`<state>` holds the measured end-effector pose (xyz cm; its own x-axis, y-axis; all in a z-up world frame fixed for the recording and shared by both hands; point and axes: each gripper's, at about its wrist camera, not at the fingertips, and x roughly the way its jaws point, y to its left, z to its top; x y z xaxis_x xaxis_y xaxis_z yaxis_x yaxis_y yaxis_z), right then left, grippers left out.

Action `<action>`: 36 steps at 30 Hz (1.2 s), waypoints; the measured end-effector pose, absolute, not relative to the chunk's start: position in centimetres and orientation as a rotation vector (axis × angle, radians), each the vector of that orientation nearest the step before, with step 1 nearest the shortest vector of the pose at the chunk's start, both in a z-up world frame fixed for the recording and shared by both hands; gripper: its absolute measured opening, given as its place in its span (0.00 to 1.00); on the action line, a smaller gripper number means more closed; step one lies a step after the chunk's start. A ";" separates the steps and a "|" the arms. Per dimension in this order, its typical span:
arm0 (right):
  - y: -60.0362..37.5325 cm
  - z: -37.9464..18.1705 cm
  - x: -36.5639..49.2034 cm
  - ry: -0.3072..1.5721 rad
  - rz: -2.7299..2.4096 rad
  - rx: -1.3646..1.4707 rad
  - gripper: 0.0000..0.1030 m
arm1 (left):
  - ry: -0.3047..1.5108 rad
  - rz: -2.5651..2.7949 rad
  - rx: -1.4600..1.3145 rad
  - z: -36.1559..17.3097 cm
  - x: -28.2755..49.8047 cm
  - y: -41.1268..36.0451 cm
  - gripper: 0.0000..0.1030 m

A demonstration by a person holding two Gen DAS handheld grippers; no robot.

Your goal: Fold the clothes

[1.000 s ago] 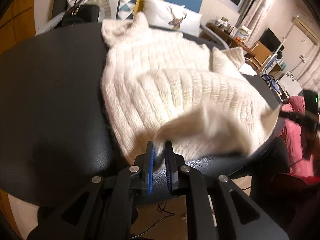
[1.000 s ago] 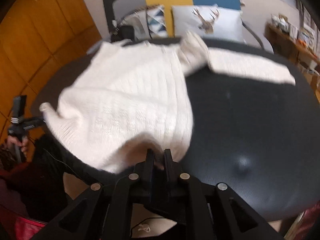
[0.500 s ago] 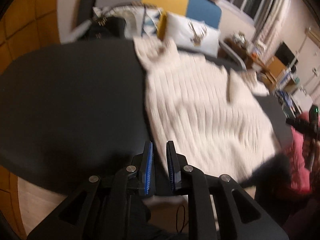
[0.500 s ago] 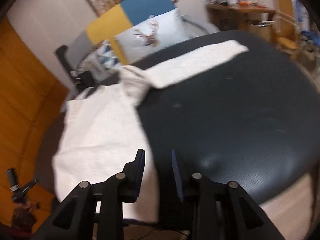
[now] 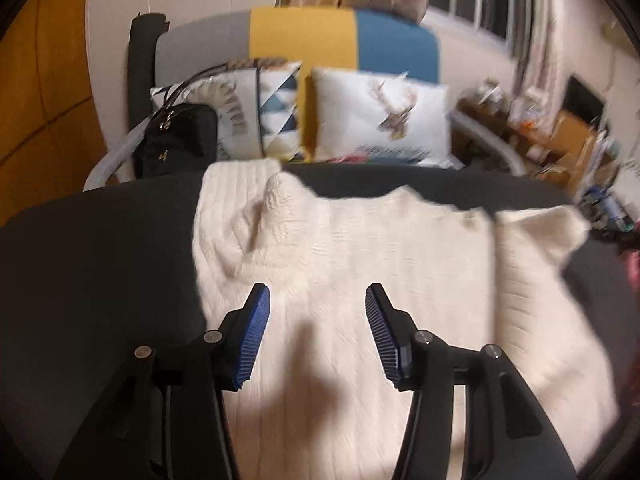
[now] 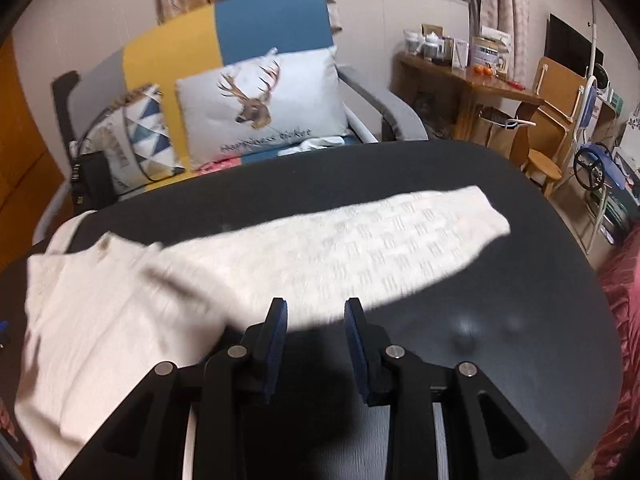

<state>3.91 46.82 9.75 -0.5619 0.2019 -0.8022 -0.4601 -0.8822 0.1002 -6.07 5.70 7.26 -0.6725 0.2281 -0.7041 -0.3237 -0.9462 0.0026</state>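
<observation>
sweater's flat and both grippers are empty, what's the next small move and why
Probably bring the right gripper down onto the sleeve that lies stretched out across the black table and pinch it, to fold it over the sweater body. Both grippers' jaws have just been opening and hold nothing; the left gripper hovers over the body.

right gripper (image 6: 314, 316): jaws parted, nothing between them, hanging over the sleeve's near edge | cream knit sweater (image 6: 100, 320): flat on the black round table (image 6: 520, 320), one sleeve (image 6: 380, 248) stretched rightward | behind: sofa with deer cushion (image 6: 264, 104)
</observation>
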 end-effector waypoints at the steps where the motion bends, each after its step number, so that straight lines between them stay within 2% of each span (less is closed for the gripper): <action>1: 46.9 9.4 3.0 0.422 2.448 -1.221 0.28 | 0.216 2.615 -1.111 6.4 -7.1 6.0 0.51; 7: 46.9 7.2 -2.0 0.382 2.449 -1.341 0.28 | 0.351 2.586 -1.217 2.1 -9.0 6.1 0.52; 12: 47.0 3.1 -3.8 0.413 2.359 -1.523 0.29 | 0.320 2.586 -1.212 1.7 -8.6 5.8 0.62; 17: 48.0 2.6 -4.3 0.321 2.326 -1.467 0.28 | 0.348 2.615 -1.240 1.6 -8.8 6.7 0.67; 26: 53.0 2.0 -6.8 0.298 2.257 -1.396 0.29 | 0.328 2.675 -1.282 1.6 -9.9 10.4 0.73; 30: 54.6 2.0 -7.4 0.286 2.249 -1.368 0.28 | 0.299 2.703 -1.304 1.5 -11.1 11.8 0.80; 36: 58.1 1.9 -7.0 0.266 2.155 -1.313 0.29 | 0.286 2.722 -1.311 1.3 -12.3 13.3 0.81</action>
